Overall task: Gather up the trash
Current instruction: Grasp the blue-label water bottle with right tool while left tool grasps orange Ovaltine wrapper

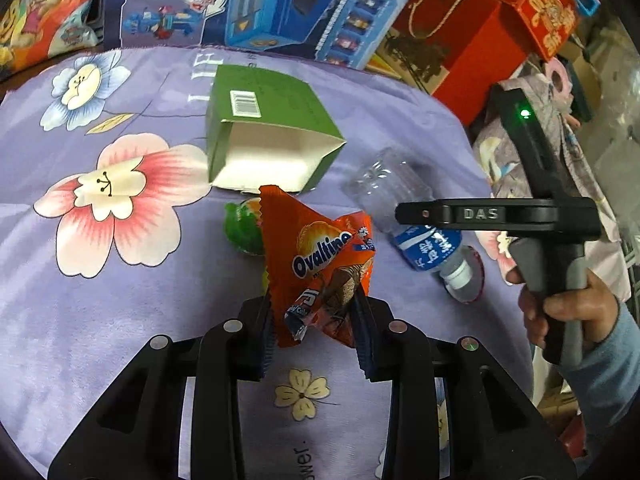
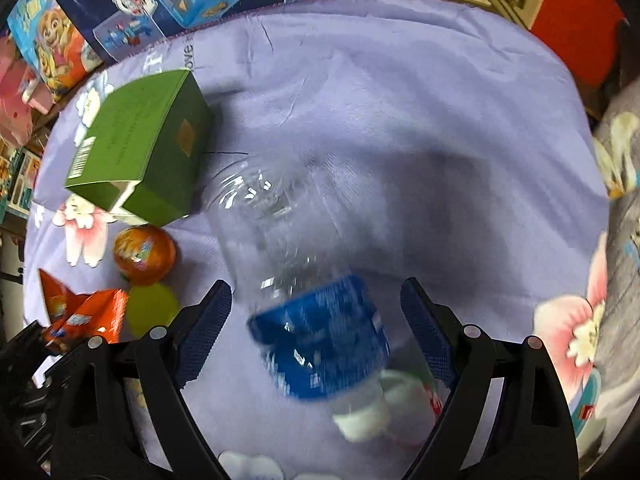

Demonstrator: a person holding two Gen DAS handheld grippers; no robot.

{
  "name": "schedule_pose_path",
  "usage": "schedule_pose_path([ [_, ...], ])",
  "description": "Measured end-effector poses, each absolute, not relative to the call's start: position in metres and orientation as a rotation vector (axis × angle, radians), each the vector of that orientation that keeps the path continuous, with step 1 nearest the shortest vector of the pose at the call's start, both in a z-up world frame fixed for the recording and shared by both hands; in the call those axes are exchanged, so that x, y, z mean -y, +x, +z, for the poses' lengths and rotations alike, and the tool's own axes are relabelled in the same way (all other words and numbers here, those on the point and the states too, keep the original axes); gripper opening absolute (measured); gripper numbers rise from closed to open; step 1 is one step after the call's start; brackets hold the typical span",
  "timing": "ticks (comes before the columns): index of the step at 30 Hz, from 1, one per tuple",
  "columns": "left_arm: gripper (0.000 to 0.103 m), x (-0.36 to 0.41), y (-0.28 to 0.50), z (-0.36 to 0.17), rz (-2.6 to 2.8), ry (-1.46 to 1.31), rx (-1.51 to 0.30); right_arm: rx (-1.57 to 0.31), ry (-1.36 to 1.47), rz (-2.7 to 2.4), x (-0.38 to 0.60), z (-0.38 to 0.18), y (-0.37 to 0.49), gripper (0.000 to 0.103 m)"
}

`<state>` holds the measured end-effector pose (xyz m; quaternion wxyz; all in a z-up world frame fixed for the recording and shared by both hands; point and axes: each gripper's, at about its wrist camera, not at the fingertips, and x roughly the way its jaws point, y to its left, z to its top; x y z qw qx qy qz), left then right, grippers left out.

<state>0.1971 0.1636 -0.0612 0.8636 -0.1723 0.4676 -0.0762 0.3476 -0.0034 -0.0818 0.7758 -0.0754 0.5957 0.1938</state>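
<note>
While the left gripper [image 1: 314,320] pinches the orange Ovaltine wrapper [image 1: 320,264] clear of the floral surface [image 1: 120,280], the right gripper [image 2: 316,344] hangs spread around the plastic bottle [image 2: 304,280] lying toward five o'clock, so closing on it looks next.

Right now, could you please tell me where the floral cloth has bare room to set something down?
Free: the wide stretch of lilac floral cloth right of the green cardboard box and beyond the clear plastic bottle with a blue label. Also free is the cloth left of the box, over the pink flower print. Crowded: between box, bottle, orange ball and orange Ovaltine wrapper.
</note>
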Motion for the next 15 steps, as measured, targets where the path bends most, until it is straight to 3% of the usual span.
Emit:
schedule_pose_path([
  [3, 0.033, -0.163, 0.199, -0.067, -0.154, -0.374, -0.995, -1.268, -0.191, 0.430, -0.003, -0.082, 0.343, 0.069],
  [15, 0.033, -0.130, 0.196, -0.055, -0.194, -0.332, -0.980, -1.181, -0.048, 0.452, 0.035, -0.022, 0.312, 0.066],
])
